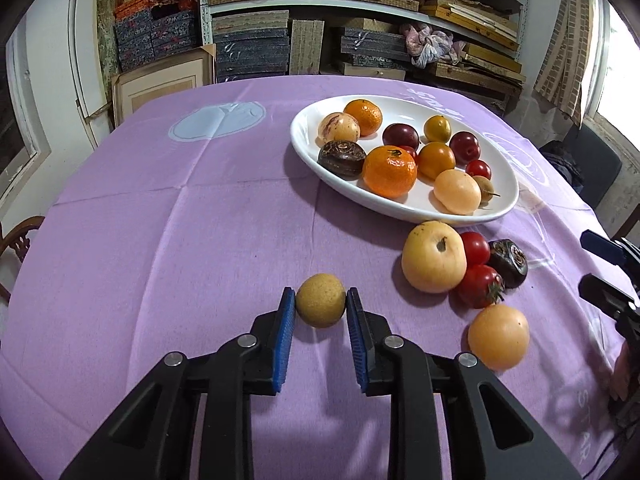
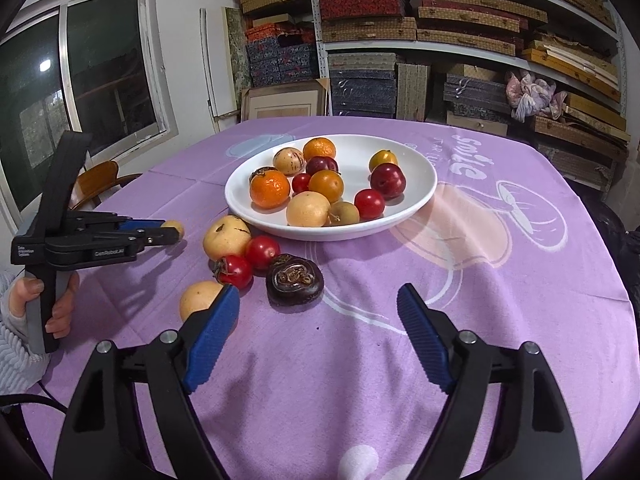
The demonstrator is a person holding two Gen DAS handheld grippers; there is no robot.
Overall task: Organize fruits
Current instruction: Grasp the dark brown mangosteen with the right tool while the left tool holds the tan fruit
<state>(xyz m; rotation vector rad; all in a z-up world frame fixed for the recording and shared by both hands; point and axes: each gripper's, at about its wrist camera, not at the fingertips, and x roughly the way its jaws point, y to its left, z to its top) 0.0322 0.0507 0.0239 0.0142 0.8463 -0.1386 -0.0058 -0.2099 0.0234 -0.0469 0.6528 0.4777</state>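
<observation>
My left gripper point(image 1: 321, 305) is shut on a small tan round fruit point(image 1: 321, 305) just above the purple tablecloth; it also shows in the right wrist view point(image 2: 170, 232) with the fruit point(image 2: 176, 227) at its tips. A white oval plate point(image 1: 404, 204) point(image 2: 416, 196) holds several fruits: oranges, plums, tomatoes, yellow ones. Beside the plate lie a pale yellow apple point(image 1: 434, 257) point(image 2: 226, 242), two red tomatoes point(image 1: 479, 285) point(image 2: 262, 252), a dark brown fruit point(image 1: 509, 262) point(image 2: 294, 278) and a peach-coloured fruit point(image 1: 498, 337) point(image 2: 198, 300). My right gripper point(image 2: 318, 300) is open and empty, just in front of the dark fruit.
Shelves stacked with boxes point(image 2: 440, 40) stand behind the table. A wooden chair point(image 2: 96, 184) sits at the left table edge under a window point(image 2: 80, 72). The right gripper's fingers point(image 1: 608, 272) show at the right edge of the left wrist view.
</observation>
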